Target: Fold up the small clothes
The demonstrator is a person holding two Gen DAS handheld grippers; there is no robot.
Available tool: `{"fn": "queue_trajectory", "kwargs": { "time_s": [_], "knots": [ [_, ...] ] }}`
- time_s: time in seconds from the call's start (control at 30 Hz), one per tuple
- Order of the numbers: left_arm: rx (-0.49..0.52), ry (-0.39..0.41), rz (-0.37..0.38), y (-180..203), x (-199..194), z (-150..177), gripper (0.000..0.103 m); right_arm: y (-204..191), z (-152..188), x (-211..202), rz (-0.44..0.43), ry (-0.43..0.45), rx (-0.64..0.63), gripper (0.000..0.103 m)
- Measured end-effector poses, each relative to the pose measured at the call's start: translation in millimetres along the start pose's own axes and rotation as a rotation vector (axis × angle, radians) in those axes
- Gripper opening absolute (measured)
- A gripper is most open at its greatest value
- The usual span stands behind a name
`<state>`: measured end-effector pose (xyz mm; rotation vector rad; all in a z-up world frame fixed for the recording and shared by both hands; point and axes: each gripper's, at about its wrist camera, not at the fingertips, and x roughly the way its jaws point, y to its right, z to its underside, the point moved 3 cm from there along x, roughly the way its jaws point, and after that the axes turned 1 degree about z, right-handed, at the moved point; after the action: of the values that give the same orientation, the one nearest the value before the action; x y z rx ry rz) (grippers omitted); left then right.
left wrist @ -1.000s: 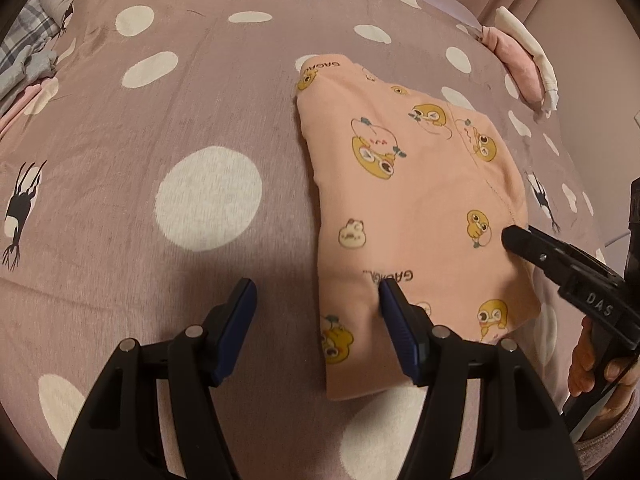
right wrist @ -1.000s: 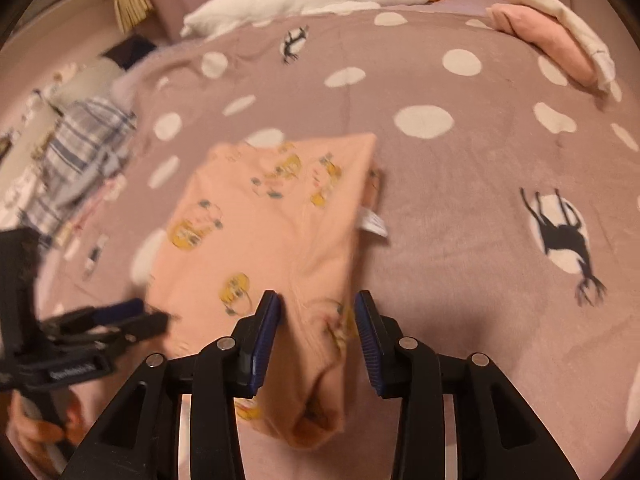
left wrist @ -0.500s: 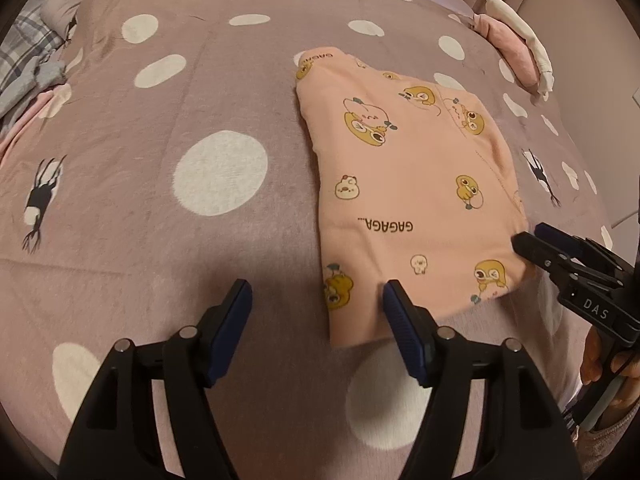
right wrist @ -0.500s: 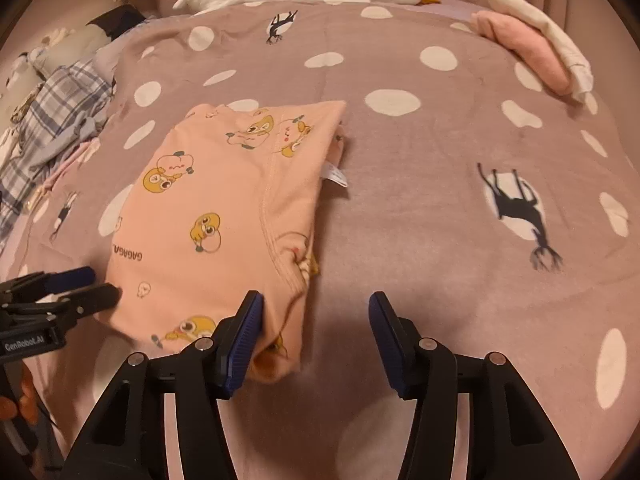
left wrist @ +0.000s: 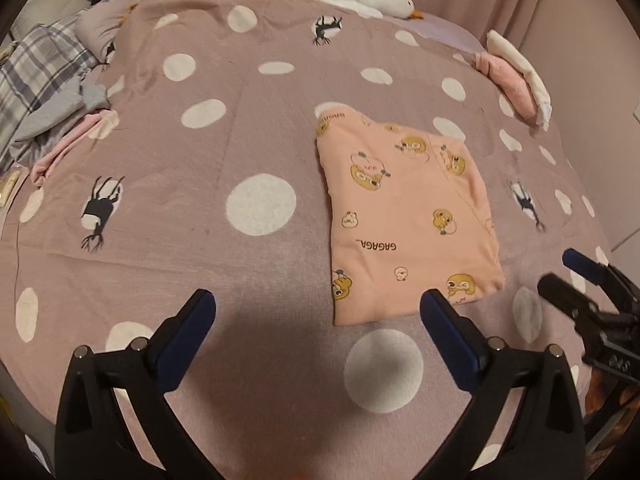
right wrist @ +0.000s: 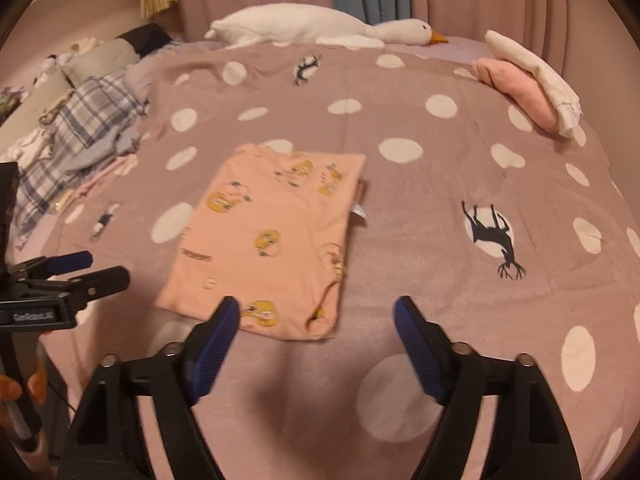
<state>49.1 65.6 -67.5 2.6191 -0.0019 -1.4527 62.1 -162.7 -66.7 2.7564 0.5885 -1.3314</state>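
**Folded peach garment lies flat; both tongs spread and empty**

The peach baby garment (left wrist: 404,224), printed with yellow cartoon ducks and the word "GAGAGA", lies folded into a neat rectangle on the mauve polka-dot bedspread (left wrist: 200,160). A small white label sticks out from its right edge in the right wrist view.

The left gripper (left wrist: 318,312) hovers just near of the garment with its jaws wide apart, holding nothing; its right fingertip sits close to the garment's near edge, though whether it touches cannot be told. The right gripper (right wrist: 316,316) is likewise spread wide and empty, its left fingertip just near of the garment's near edge.

A white goose plush (right wrist: 320,28) lies along the far side of the bed. A folded pink and cream stack (right wrist: 528,84) rests at the far right, and a heap of plaid clothes (right wrist: 76,136) sits at the far left.
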Motion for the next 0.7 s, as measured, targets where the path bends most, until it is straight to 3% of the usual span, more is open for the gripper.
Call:
{"fn": "queue_trajectory", "kwargs": {
  "time_s": [0.13, 0.37, 0.43, 0.7],
  "knots": [
    [-0.015, 0.017, -0.018, 0.0, -15.7, -2.1, 0.102, -11.3, -2.3, -14.3, -0.024, 0.031, -0.008, 0.102],
    [0.036, 0.08, -0.091, 11.3, -45.3, -3.1, 0.102, -23.7, -9.0, -38.3, 0.01, 0.114, -0.032, 0.102],
    [0.04, 0.085, -0.082, 12.8, -48.1, -2.4, 0.102, -26.3, -9.7, -40.0, 0.014, 0.127, -0.029, 0.102],
    [0.049, 0.073, -0.084, 18.7, -46.9, 3.6, 0.102, -32.6, -1.2, -25.8, 0.014, 0.081, -0.033, 0.102]
  ]
}}
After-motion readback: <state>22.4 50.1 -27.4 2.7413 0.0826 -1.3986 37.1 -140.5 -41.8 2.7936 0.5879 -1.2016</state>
